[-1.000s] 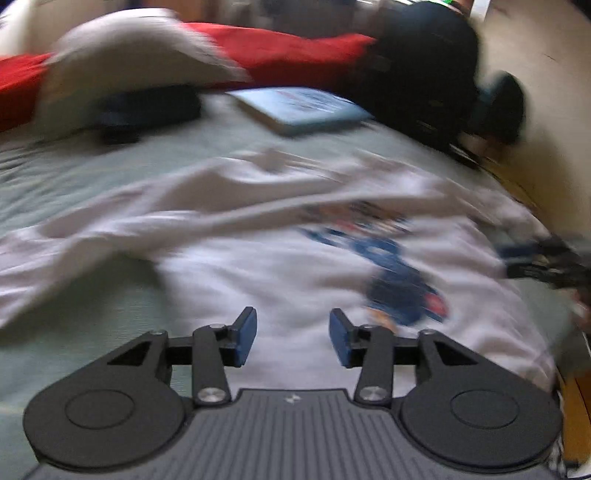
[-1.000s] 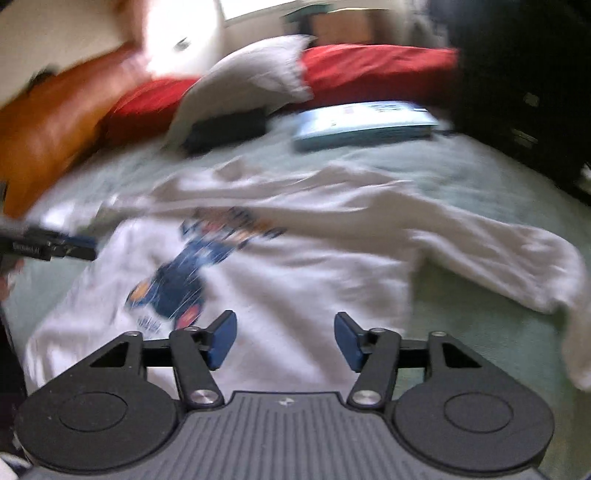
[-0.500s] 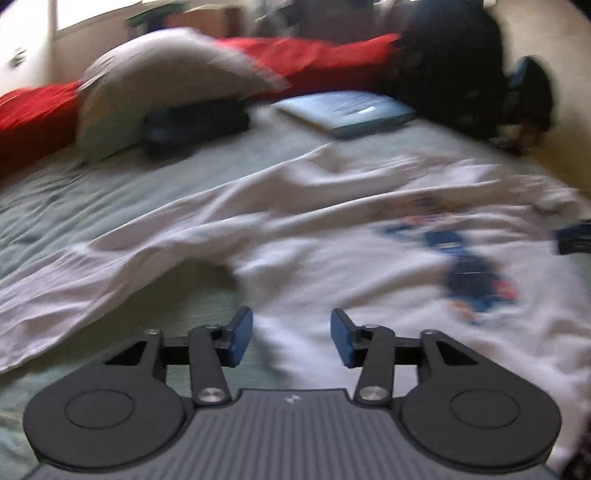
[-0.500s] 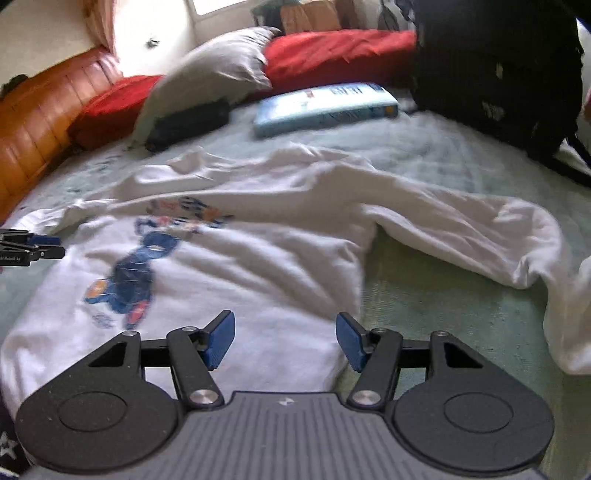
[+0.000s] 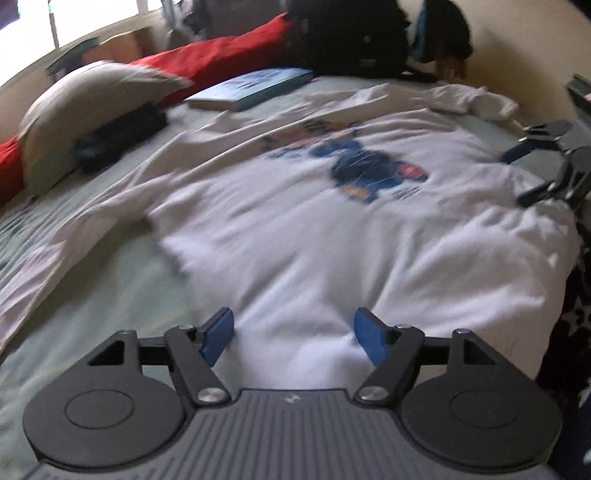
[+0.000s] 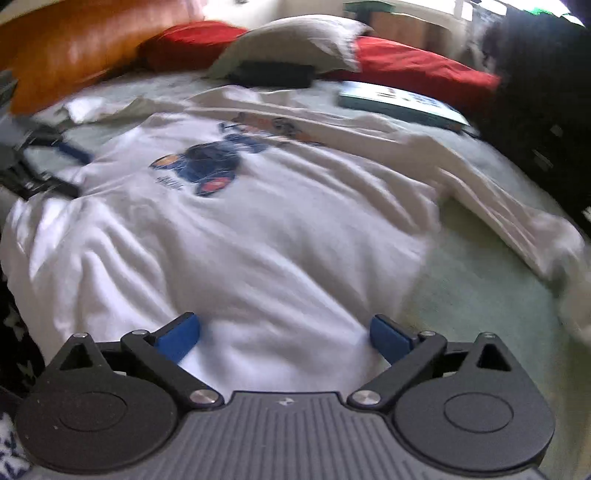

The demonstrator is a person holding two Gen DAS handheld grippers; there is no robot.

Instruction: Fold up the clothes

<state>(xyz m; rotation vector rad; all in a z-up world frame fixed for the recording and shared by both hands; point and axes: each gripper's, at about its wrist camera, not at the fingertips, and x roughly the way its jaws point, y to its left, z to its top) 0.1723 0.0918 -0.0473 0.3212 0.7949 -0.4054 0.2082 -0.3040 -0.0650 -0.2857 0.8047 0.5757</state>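
Note:
A white long-sleeved shirt with a blue print on its chest lies spread front-up on a pale green bed; it also shows in the right wrist view. My left gripper is open and empty, low over the shirt's hem. My right gripper is open wide and empty over the hem too. Each gripper shows in the other's view: the right one at the shirt's right edge, the left one at its left edge. One sleeve trails left, the other right.
A grey pillow rests on a dark object at the head of the bed, with red cushions behind. A light blue book lies beyond the shirt. A black backpack stands at the far right. An orange headboard is at left.
Both grippers have opened wider and moved closer to the shirt's hem. The left view has swung right, the right view left, so each faces the shirt's middle.

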